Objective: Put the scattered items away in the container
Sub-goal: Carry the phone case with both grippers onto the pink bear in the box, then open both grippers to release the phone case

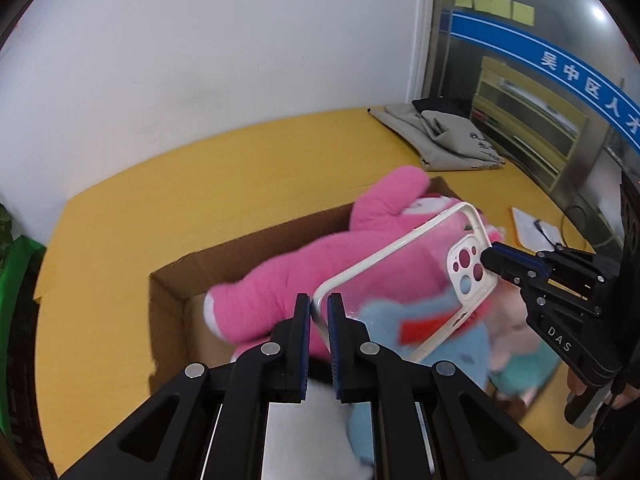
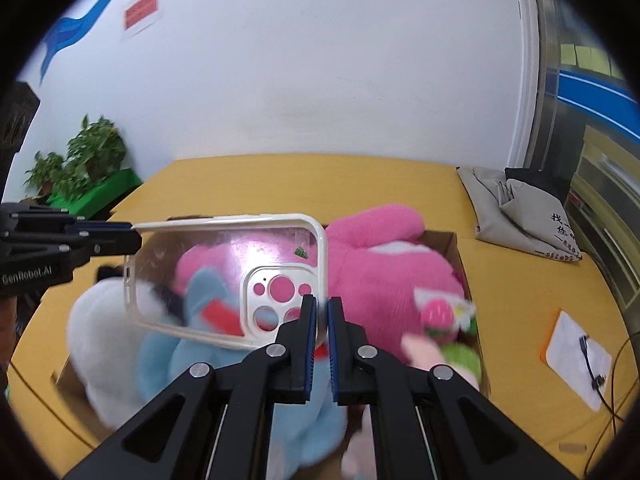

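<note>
Above the cardboard box [image 1: 248, 252] of plush toys [image 1: 304, 276], both grippers, left [image 1: 319, 312] and right [image 2: 322, 314], fingers clenched on the phone case [image 2: 224, 276] at 9 and 3 o'clock, should lower level, then release together.

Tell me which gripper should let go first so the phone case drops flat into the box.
Probably neither alone. The left gripper and right gripper pinch opposite ends of the phone case above the toy-filled box. Releasing together keeps it flat.
</note>
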`<state>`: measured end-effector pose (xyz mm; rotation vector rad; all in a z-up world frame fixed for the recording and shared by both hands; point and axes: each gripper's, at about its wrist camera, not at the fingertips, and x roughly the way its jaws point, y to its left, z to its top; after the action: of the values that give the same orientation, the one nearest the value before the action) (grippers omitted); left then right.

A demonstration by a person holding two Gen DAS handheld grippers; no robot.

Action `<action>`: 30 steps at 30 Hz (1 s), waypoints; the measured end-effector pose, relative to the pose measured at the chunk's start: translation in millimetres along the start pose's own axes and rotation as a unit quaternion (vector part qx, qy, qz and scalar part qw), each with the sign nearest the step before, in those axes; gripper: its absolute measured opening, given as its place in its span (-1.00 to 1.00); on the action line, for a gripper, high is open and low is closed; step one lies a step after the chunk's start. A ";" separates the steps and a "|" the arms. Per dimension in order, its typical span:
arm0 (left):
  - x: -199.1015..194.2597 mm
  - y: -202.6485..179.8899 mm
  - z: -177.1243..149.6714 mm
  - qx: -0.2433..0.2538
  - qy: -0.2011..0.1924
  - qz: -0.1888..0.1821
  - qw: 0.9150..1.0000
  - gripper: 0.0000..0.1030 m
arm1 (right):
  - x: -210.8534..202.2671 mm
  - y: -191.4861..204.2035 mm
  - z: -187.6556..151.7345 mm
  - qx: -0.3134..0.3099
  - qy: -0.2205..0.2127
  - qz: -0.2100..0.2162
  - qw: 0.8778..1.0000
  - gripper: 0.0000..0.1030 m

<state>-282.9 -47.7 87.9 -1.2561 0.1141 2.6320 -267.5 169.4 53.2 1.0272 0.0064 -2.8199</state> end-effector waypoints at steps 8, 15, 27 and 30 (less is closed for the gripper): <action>64.7 18.6 6.1 -0.049 0.022 -0.030 0.998 -0.69 | 61.3 -10.7 -9.6 0.005 0.065 -0.013 0.998 -0.87; -25.2 18.8 -29.8 -0.084 -0.059 0.036 0.994 0.64 | -3.9 -16.4 -21.2 0.020 -0.003 -0.013 1.000 0.55; -144.9 -69.9 -151.0 -0.083 -0.140 0.082 0.983 0.99 | -119.3 32.1 -106.6 -0.017 -0.026 -0.035 0.999 0.55; -148.0 -79.7 -178.1 -0.108 -0.138 0.083 0.981 0.99 | -130.4 33.3 -123.8 -0.011 -0.020 -0.039 0.999 0.55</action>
<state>-39.2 -24.2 92.3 -0.9606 -0.1212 3.0019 -85.2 159.8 43.3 0.9877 0.0737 -2.9037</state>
